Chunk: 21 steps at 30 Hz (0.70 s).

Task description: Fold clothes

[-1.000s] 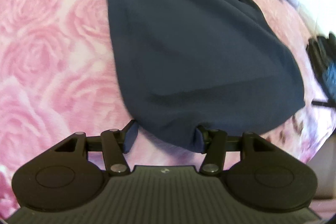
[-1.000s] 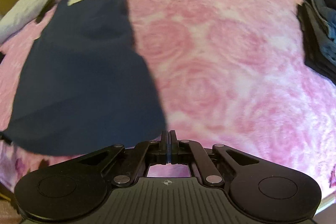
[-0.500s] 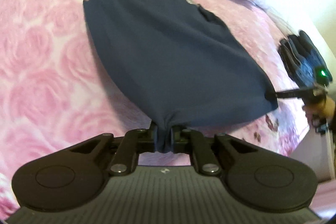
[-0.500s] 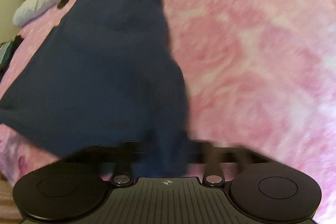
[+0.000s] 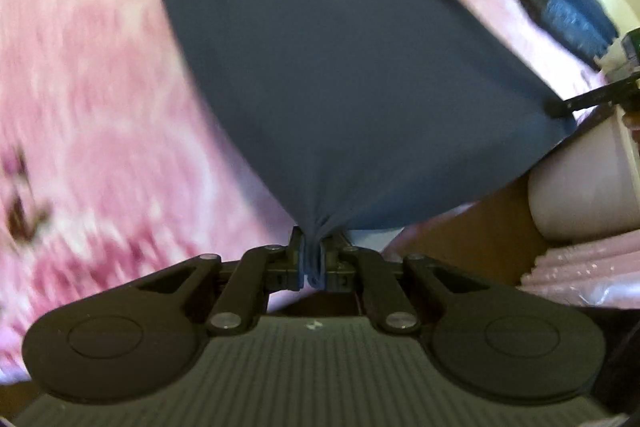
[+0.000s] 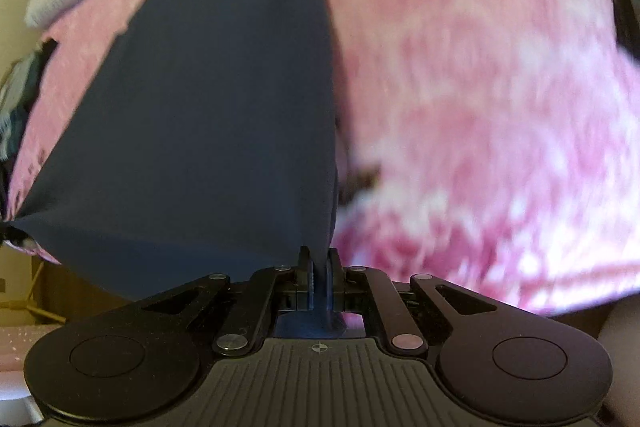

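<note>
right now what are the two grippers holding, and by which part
Both hold the navy top by its bottom hem: the left gripper and right gripper each pinch one corner.

Left hand-held gripper (image 5: 313,259) is clamped tight, its two black fingers pressed together with a bunched pinch of the dark blue top (image 5: 340,67) squeezed between the pads. It points steeply downward, the cloth fanning out and away from the fingertips. Right hand-held gripper (image 6: 319,285) is pinched tight too, a fold of the same top caught between its pads, with a bit of cloth poking through behind them. It also aims steeply down. In the left wrist view, the right hand-held gripper's thin black fingers reach in from the right edge and grip the far bottom corner of the cloth. Both views are blurred.
</note>
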{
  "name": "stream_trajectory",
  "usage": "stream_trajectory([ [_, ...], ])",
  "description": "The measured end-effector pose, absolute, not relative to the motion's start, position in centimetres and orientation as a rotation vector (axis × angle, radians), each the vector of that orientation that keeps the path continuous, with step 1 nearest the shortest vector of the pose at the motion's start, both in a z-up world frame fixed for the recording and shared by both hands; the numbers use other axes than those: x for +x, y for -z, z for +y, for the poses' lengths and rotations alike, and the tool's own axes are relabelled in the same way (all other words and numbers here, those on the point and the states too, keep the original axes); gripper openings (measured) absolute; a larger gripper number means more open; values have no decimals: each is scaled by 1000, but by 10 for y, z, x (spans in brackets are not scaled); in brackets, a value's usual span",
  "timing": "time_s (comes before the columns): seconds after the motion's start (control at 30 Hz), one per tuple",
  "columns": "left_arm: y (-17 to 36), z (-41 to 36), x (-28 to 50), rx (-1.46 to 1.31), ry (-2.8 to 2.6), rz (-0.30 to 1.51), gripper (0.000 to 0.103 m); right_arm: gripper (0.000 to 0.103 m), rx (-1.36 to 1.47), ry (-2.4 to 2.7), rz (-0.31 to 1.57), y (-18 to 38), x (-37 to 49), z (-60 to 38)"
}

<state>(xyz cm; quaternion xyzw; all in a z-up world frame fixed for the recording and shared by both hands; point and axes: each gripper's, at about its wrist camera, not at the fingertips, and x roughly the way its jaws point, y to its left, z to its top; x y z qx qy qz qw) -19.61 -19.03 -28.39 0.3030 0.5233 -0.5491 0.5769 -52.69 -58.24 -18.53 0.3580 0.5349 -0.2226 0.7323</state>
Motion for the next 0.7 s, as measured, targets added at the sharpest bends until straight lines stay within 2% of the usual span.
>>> stream_trajectory([
  [0.1,296,-186,-198,766,1250,1270,5,4,767,503,1211,193,-523,-581],
  [0.13,295,-186,-197,783,1238,1284,8,11,752,509,1216,192,-520,-582],
  [0.17,291,-184,-194,796,1227,1282,9,26,724,514,1217,188,-517,-583],
  [0.2,285,-180,-189,810,1218,1271,10,51,682,532,1216,182,-514,-583],
  [0.23,278,-178,-185,821,1209,1254,10,64,639,548,1209,175,-513,-585],
  [0.3,260,-187,-178,817,1194,1209,11,64,612,537,1154,162,-512,-594],
  [0.47,228,-247,-170,821,1265,1054,19,64,623,519,1071,150,-505,-610],
  [0.53,223,-287,-169,826,1343,998,25,64,627,515,1051,149,-500,-615],
  [0.7,235,-405,-173,788,1612,903,31,64,639,567,1052,155,-497,-615],
])
